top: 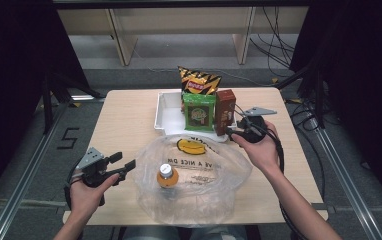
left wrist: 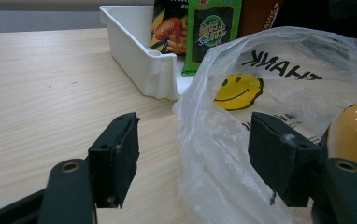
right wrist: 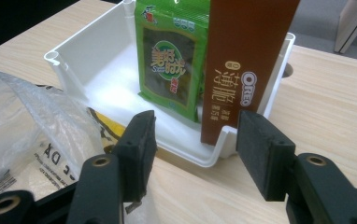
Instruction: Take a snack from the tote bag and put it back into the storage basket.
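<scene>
Brown biscuit box [right wrist: 242, 60], light and stiff, stands at the tray's [right wrist: 69, 70] four o'clock; grip its narrow sides. Right gripper [right wrist: 193, 149] and left gripper [left wrist: 193, 158] gape, holding nothing.

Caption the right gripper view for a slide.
Open right gripper faces a brown box and green packet standing in a white tray.

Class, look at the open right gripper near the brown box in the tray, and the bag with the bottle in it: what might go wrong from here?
1. The brown box stands tall and upright at the tray corner; a nudge from the right gripper may topple it onto the green packet.
2. The bag is limp; its mouth may collapse.
3. The bottle inside may tip if the bag is tugged.
</scene>
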Demonstrator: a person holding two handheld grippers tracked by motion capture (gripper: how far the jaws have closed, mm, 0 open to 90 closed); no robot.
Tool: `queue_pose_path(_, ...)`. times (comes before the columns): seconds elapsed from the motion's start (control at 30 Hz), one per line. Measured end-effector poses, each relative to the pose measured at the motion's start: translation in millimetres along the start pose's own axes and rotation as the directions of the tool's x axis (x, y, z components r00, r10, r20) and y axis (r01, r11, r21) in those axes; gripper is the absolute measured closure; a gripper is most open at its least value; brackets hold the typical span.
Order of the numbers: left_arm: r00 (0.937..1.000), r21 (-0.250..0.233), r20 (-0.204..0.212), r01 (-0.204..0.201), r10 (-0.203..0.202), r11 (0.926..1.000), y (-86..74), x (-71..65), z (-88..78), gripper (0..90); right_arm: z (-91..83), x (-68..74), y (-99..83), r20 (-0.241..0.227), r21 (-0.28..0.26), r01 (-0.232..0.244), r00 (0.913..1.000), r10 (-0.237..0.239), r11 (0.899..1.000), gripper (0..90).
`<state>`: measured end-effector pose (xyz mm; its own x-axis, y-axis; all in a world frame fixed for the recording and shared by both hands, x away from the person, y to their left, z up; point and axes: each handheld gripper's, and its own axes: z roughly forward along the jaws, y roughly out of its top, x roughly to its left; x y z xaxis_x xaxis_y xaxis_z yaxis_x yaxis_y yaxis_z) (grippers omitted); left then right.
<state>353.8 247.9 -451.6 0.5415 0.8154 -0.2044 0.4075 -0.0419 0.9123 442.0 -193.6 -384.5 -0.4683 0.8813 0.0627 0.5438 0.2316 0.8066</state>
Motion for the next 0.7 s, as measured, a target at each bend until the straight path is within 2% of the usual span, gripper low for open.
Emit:
queue_pose_path(0.1, 1.0, -0.003, 0.003, -0.003, 0.003, 1.0, 1.9, -0.5, 0.9, 33.0, -6.3, -3.3, -2.2, 0.017, -0.036, 0.023, 0.9996, -0.022, 0.999, 43.1)
queue_pose_path(0.13, 1.0, -0.001, -0.001, -0.004, 0.004, 1.0, 2.2, -1.0, 0.7, 32.9, -8.8, -1.7, -3.3, 0.027, -0.041, -0.001, 0.9996, 0.002, 0.999, 41.3)
queue_pose_path(0.17, 1.0, -0.004, 0.007, -0.006, 0.006, 1.0, 2.2, -0.6, 1.3, 32.7, -9.6, -2.2, -4.5, 0.034, -0.059, 0.001, 0.9994, 0.001, 0.998, 41.1)
queue_pose_path(0.2, 1.0, 0.001, 0.002, -0.007, 0.007, 1.0, 2.2, -1.2, 0.9, 32.7, -12.8, -2.8, -4.9, 0.037, -0.048, -0.006, 0.9993, 0.007, 0.999, 40.6)
queue_pose_path(0.23, 1.0, -0.002, 0.005, -0.007, 0.007, 1.0, 2.0, -1.4, 1.1, 32.5, -13.2, -5.6, -5.8, 0.039, -0.063, 0.012, 0.9992, -0.009, 0.998, 40.0)
queue_pose_path(0.27, 0.9999, -0.006, 0.011, -0.007, 0.007, 1.0, 1.7, -1.3, 1.1, 32.4, -15.8, -3.9, -6.7, 0.04, -0.046, -0.013, 0.9991, 0.015, 0.999, 39.8)
queue_pose_path(0.33, 0.9999, -0.006, 0.007, -0.009, 0.009, 0.9999, 1.4, -0.9, -0.2, 32.3, -17.3, -6.5, -7.8, 0.044, -0.048, -0.012, 0.9989, 0.014, 0.999, 39.5)
queue_pose_path(0.37, 0.9999, -0.008, 0.007, -0.009, 0.009, 0.9999, 1.7, -0.6, -0.5, 32.3, -17.8, -9.0, -8.3, 0.052, -0.056, 0.008, 0.9987, -0.005, 0.998, 39.4)
queue_pose_path(0.47, 1.0, -0.017, 0.008, -0.003, 0.004, 0.9998, 2.7, -0.2, -0.4, 32.2, -19.9, -7.4, -9.8, 0.04, -0.055, -0.039, 0.9983, 0.041, 0.998, 39.3)
queue_pose_path(0.53, 0.9999, -0.015, 0.004, -0.01, 0.01, 0.9998, 3.7, -1.6, -0.7, 32.2, -20.5, -11.6, -11.1, 0.046, -0.057, -0.006, 0.9989, 0.009, 0.998, 39.4)
queue_pose_path(0.57, 0.9999, -0.017, 0.005, -0.01, 0.01, 0.9998, 3.9, -2.3, -1.0, 32.2, -21.1, -12.6, -12.6, 0.042, -0.058, -0.006, 0.9991, 0.009, 0.998, 39.4)
queue_pose_path(0.6, 0.9999, -0.019, 0.008, -0.01, 0.01, 0.9998, 4.0, -2.5, -1.3, 32.2, -21.9, -10.8, -14.7, 0.051, -0.064, -0.034, 0.998, 0.038, 0.997, 39.3)
queue_pose_path(0.67, 0.9999, -0.024, 0.012, -0.011, 0.011, 0.9997, 4.2, -2.3, -2.3, 32.2, -25.0, -16.2, -18.7, 0.051, -0.053, -0.001, 0.9987, 0.004, 0.999, 39.2)
queue_pose_path(0.7, 0.9999, -0.024, 0.008, -0.006, 0.006, 0.9997, 4.3, -2.5, -3.1, 32.1, -25.5, -16.9, -20.8, 0.05, -0.069, -0.015, 0.9986, 0.018, 0.998, 39.2)
